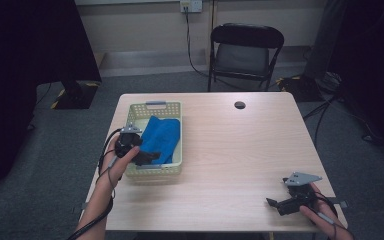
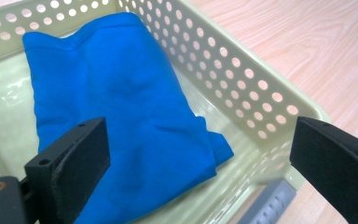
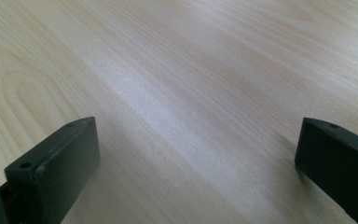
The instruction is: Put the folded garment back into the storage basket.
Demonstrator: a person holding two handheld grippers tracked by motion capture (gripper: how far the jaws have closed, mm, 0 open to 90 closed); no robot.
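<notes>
High view shows the left tongs [image 1: 147,156] spread wide over the blue cloth [image 1: 161,137], which lies in the basket [image 1: 156,106] by the counter's left edge. Reaching looks underway; next, lower and pinch. Right tongs [image 1: 275,203] idle, released.

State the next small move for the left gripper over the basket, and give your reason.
Probably lower the left gripper onto the blue cloth and close. Its jaws stand wide open above the folded cloth in the pale green basket, gripping nothing yet. The right gripper rests open, far off on the table.
</notes>
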